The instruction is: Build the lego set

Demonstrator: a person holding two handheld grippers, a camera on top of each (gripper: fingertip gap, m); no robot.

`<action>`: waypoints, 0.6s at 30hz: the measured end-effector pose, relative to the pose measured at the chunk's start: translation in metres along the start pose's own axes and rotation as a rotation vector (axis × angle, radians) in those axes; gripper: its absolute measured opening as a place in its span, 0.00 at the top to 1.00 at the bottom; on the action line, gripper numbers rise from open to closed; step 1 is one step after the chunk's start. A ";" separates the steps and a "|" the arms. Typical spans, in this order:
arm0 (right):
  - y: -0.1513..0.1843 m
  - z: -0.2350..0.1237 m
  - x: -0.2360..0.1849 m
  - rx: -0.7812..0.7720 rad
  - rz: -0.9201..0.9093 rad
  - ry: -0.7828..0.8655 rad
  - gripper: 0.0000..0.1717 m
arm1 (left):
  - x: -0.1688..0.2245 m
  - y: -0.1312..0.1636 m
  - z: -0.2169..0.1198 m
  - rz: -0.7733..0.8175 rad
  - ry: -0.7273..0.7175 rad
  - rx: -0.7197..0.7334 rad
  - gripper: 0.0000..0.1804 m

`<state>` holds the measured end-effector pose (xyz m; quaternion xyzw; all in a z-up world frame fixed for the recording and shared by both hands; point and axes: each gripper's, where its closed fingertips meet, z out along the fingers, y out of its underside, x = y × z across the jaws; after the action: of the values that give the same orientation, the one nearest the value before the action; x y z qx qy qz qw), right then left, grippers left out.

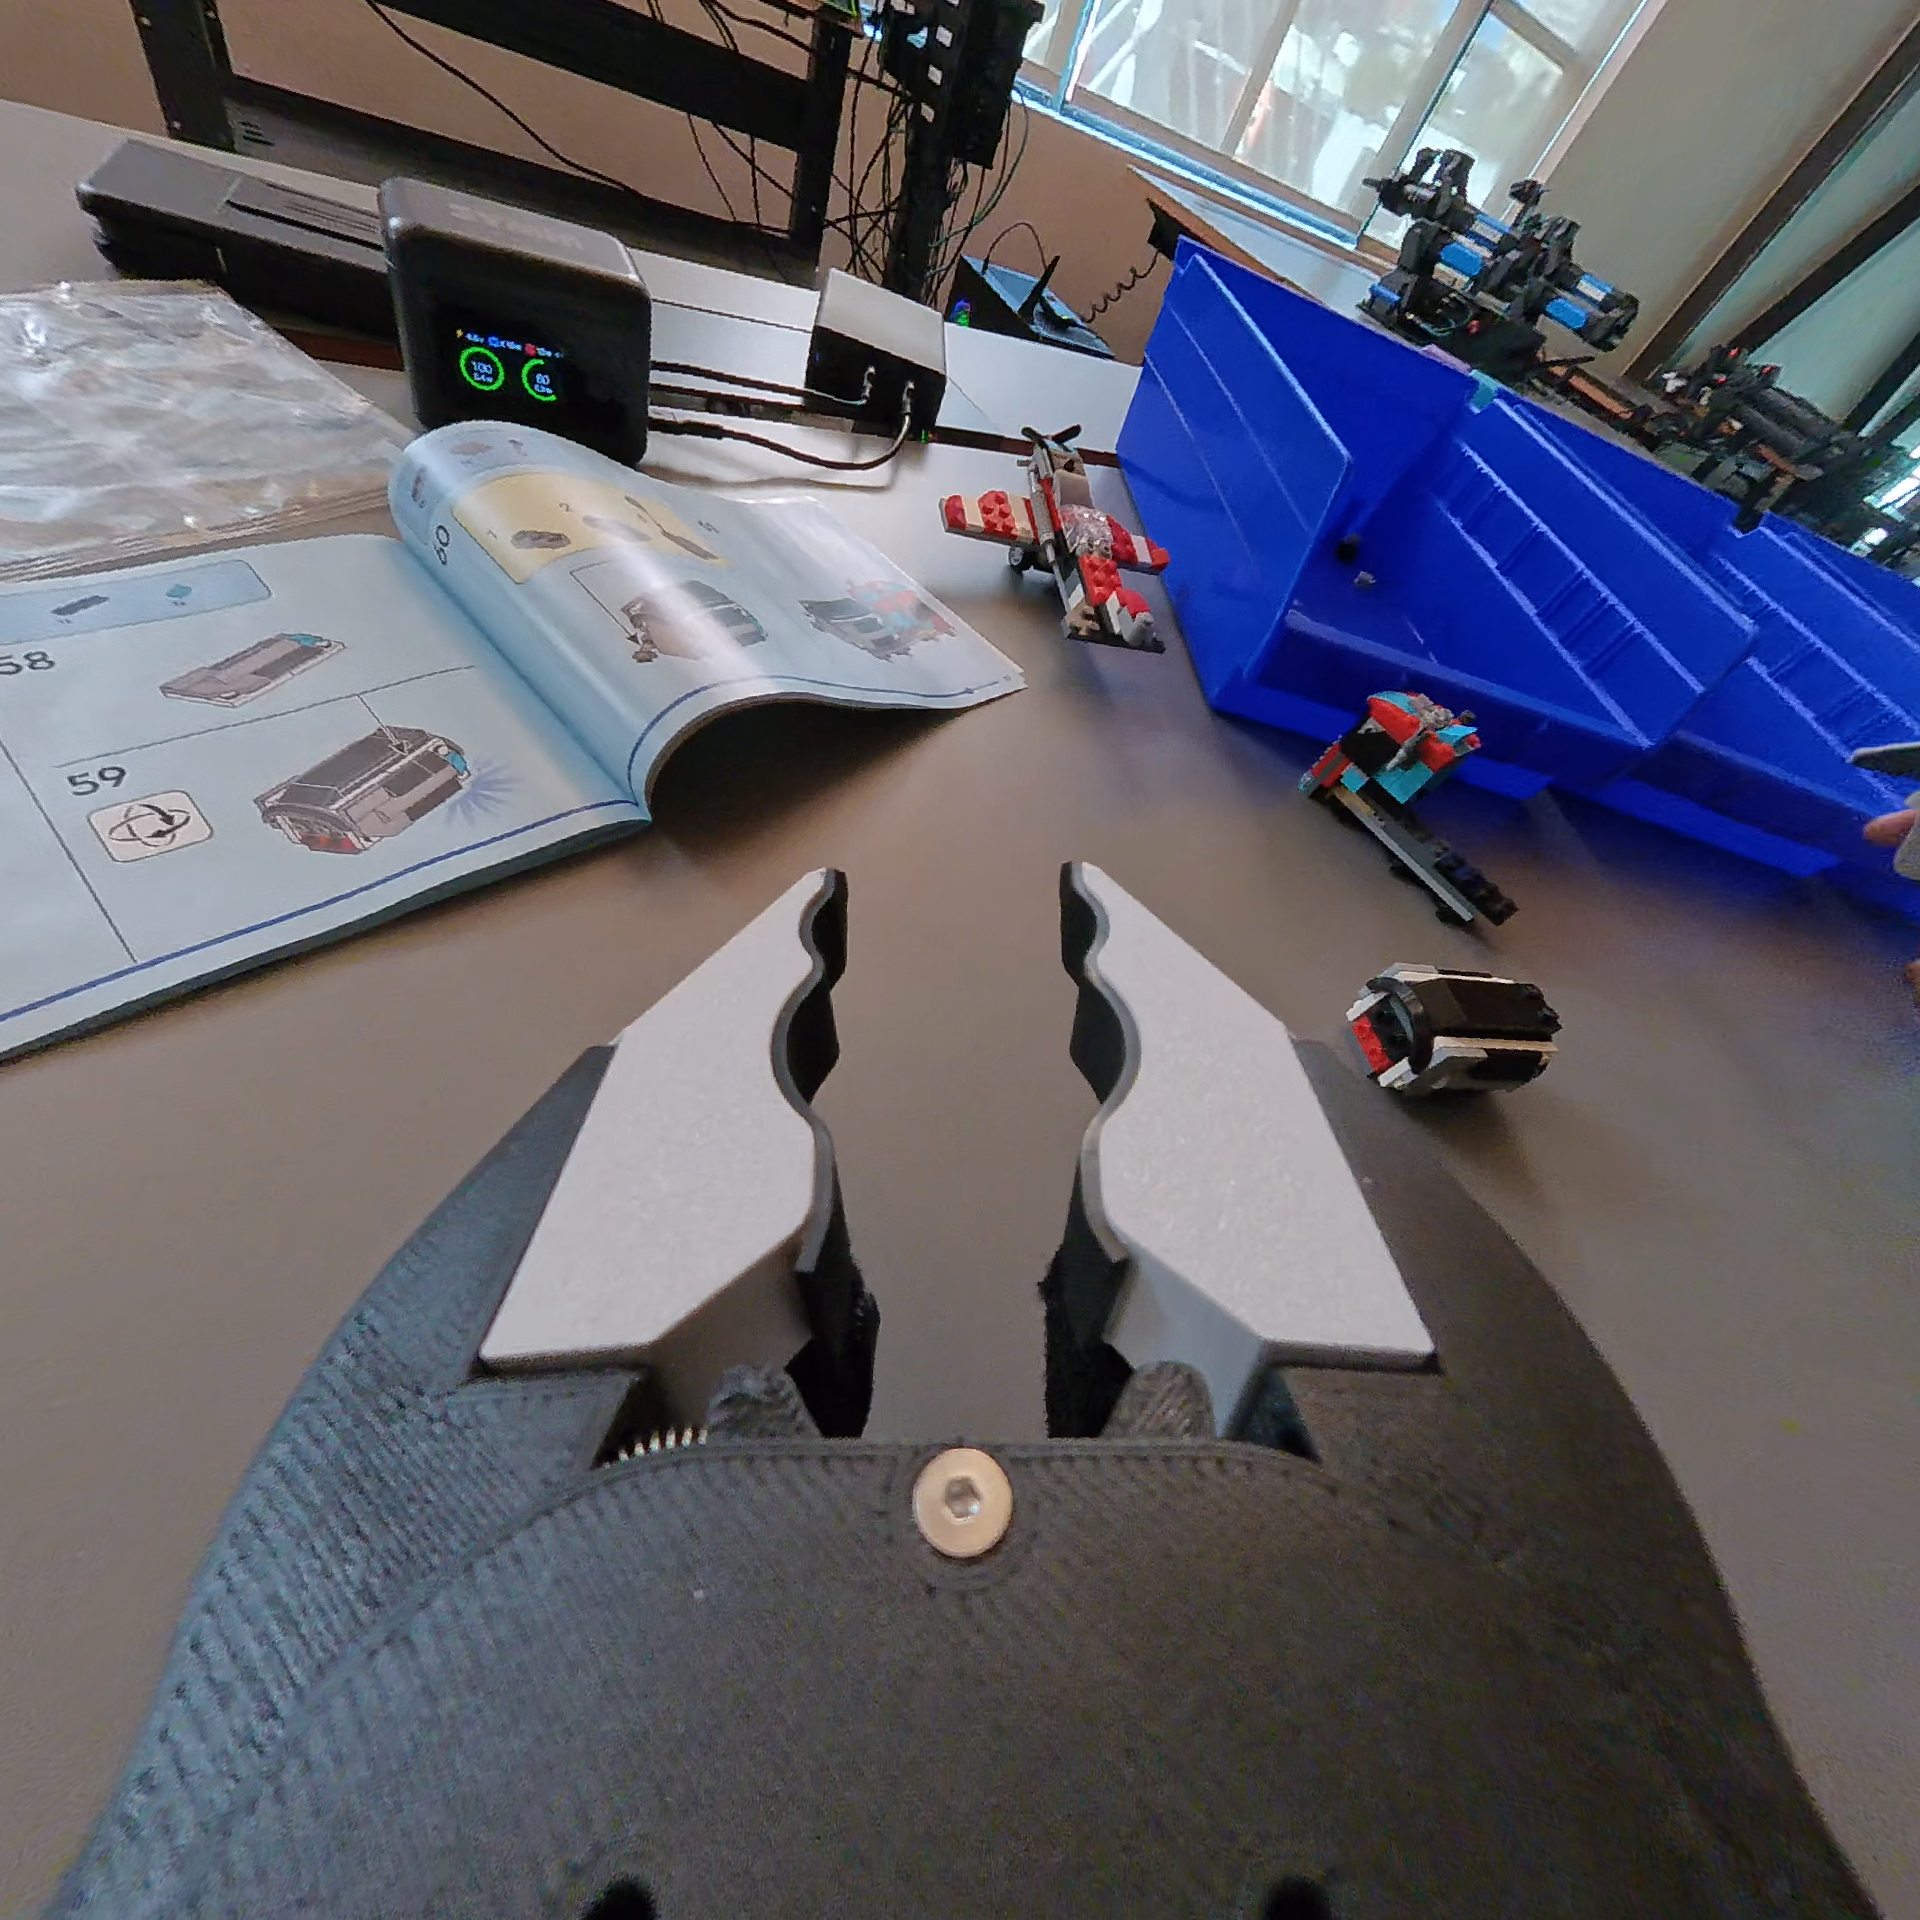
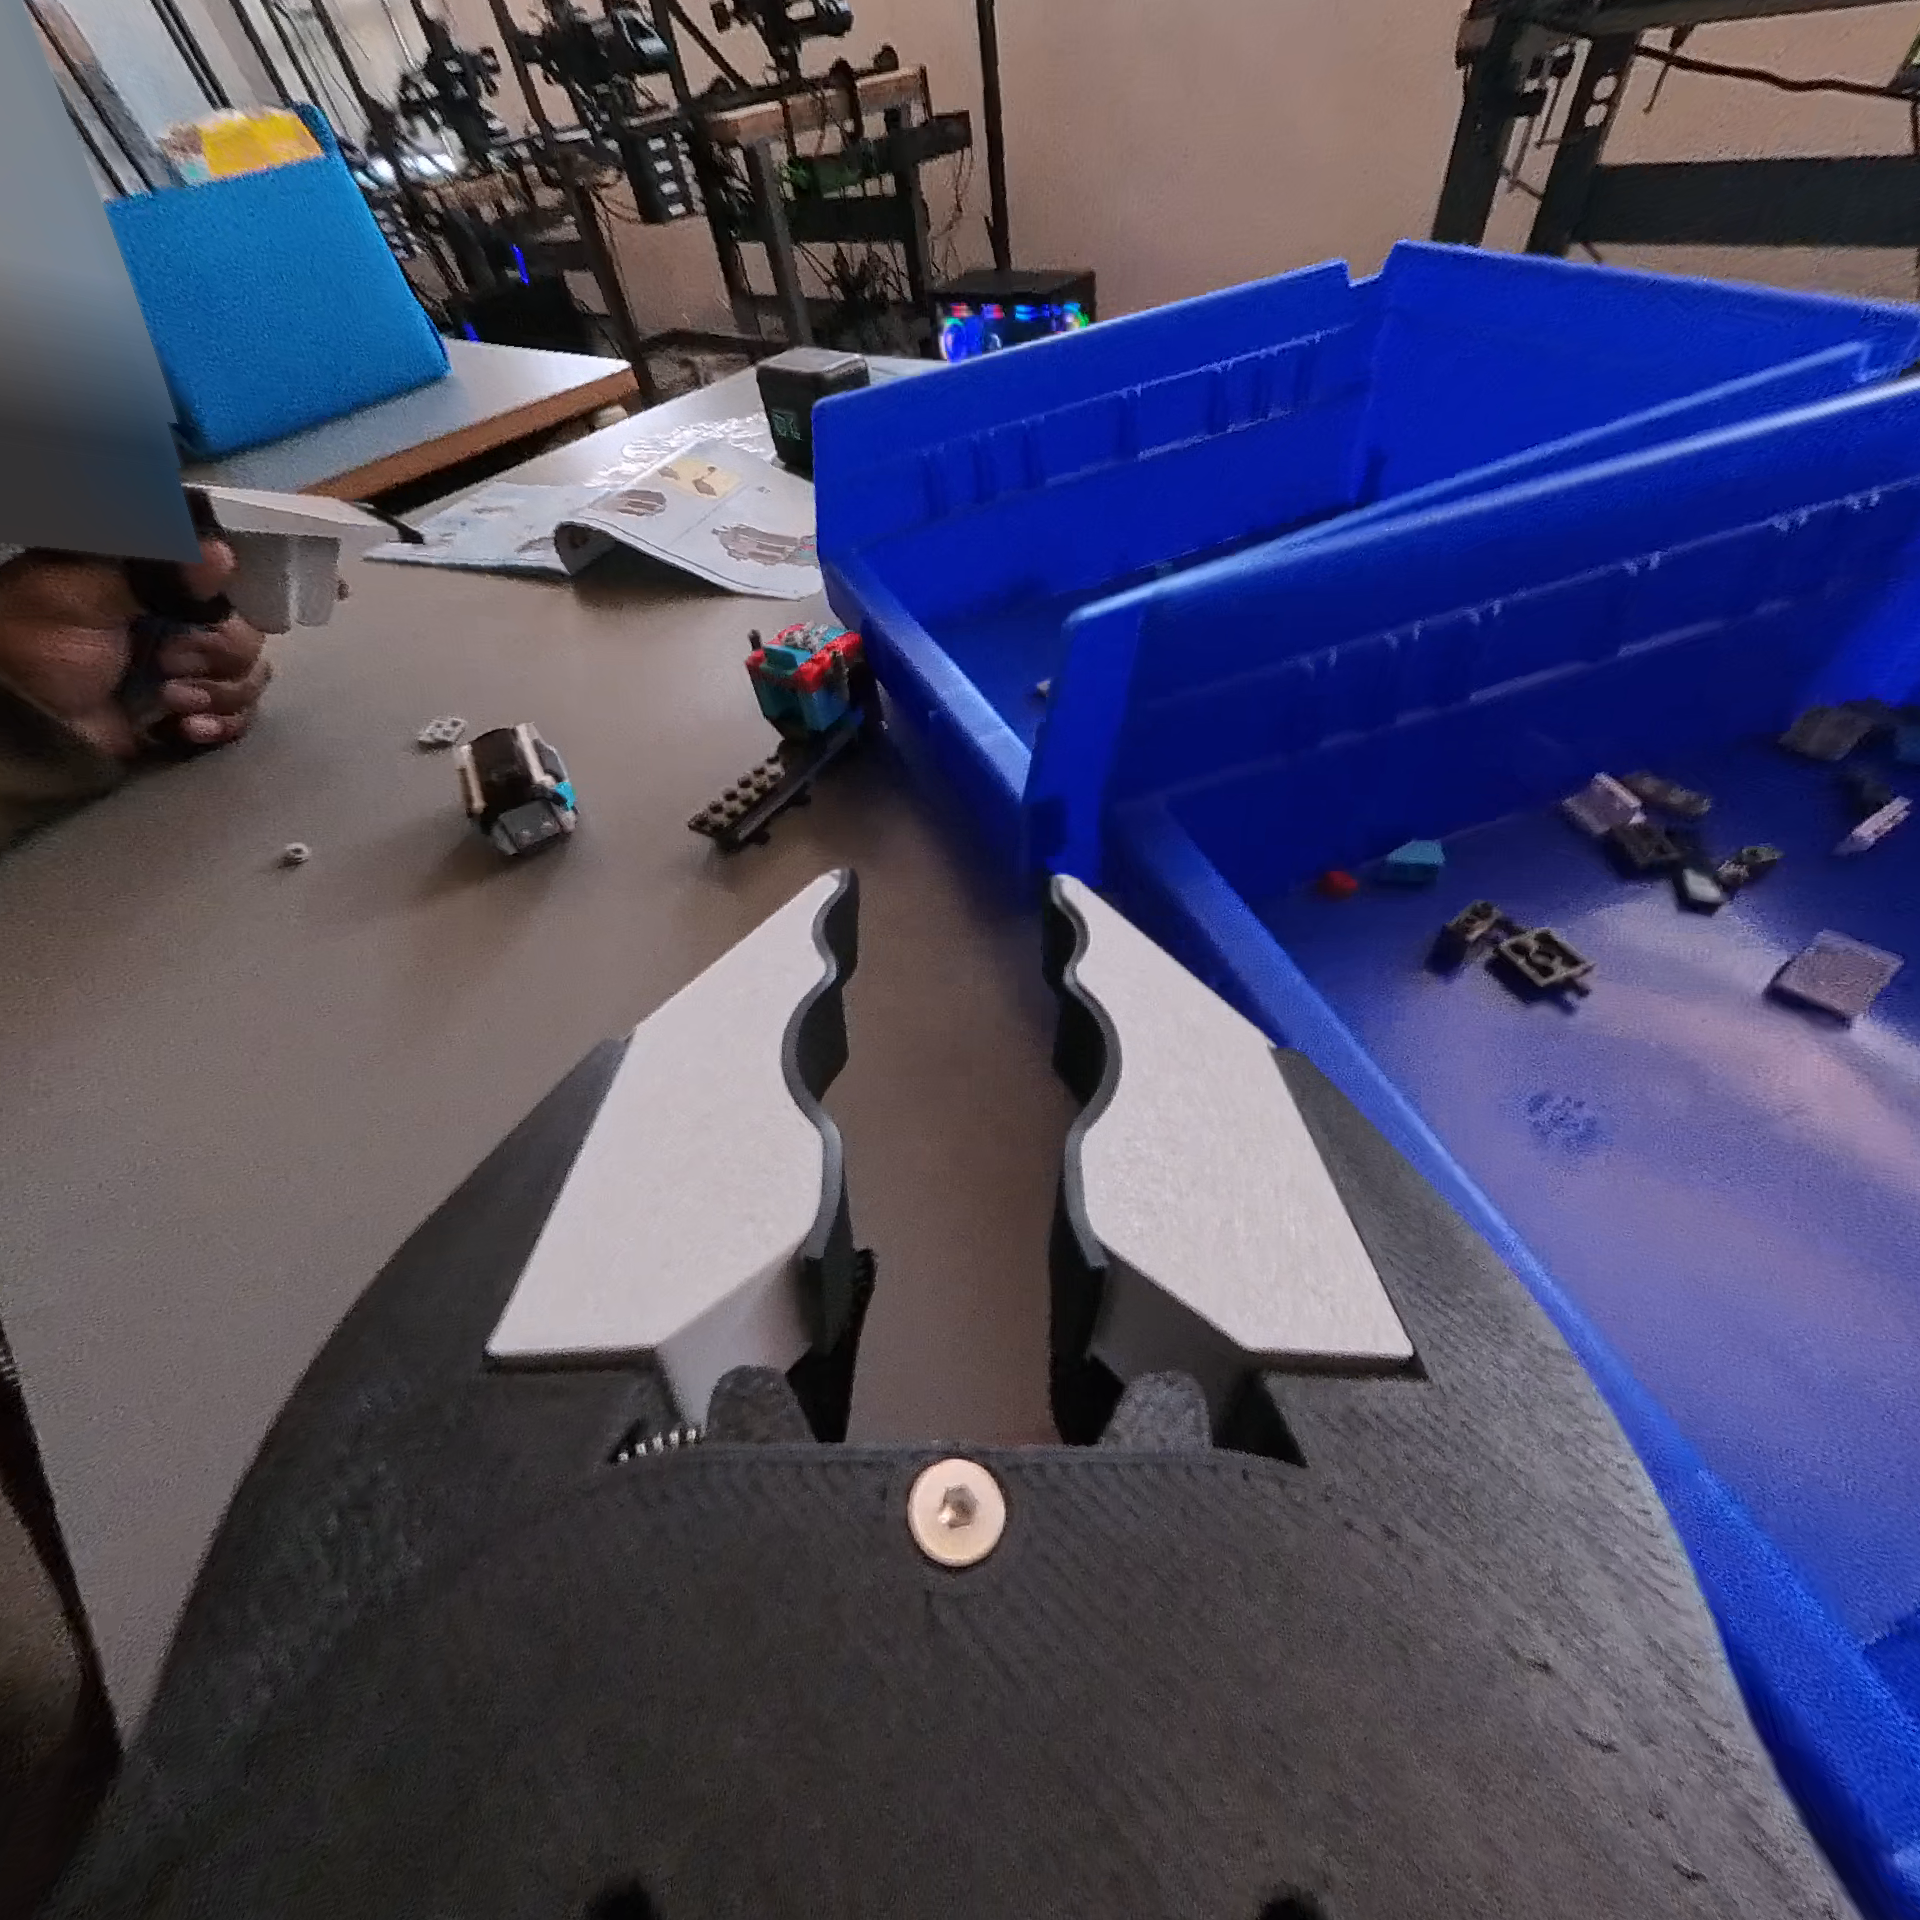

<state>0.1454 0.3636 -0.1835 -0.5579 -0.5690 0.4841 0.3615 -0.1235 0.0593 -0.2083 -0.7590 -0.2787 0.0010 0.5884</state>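
Note:
My left gripper (image 1: 951, 883) is open and empty above the brown table (image 1: 935, 790). A small black, grey and red brick model (image 1: 1455, 1029) lies to its right. A red, teal and black brick model (image 1: 1397, 769) leans by the blue bin (image 1: 1455, 540). An open instruction booklet (image 1: 416, 675) lies to the left. My right gripper (image 2: 951, 894) is open and empty beside the front corner of a blue bin (image 2: 1195, 935) that holds several loose bricks (image 2: 1538, 961). In the right wrist view the small model (image 2: 514, 779) and the red-teal model (image 2: 805, 675) lie ahead, and the left gripper (image 2: 291, 561) shows at far left.
A red and white brick plane (image 1: 1081, 540) stands near the bin. A black device with a lit screen (image 1: 520, 322), a small box with cables (image 1: 878, 348) and a clear plastic bag (image 1: 156, 416) lie at the back left. Two tiny loose pieces (image 2: 442, 732) lie on the table. The left gripper's tips are roughly 40 cm from the right gripper's. The red-teal model (image 2: 805, 675) is about 15 cm from my right fingertips and 25 cm from my left.

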 end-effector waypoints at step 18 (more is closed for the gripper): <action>-0.007 -0.021 -0.010 0.143 0.098 -0.208 0.79 | -0.001 0.022 0.016 0.186 -0.154 -0.166 0.77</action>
<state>0.1650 0.3575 -0.1698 -0.5048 -0.5394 0.5957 0.3153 -0.1208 0.0700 -0.2330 -0.8253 -0.2506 0.0906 0.4978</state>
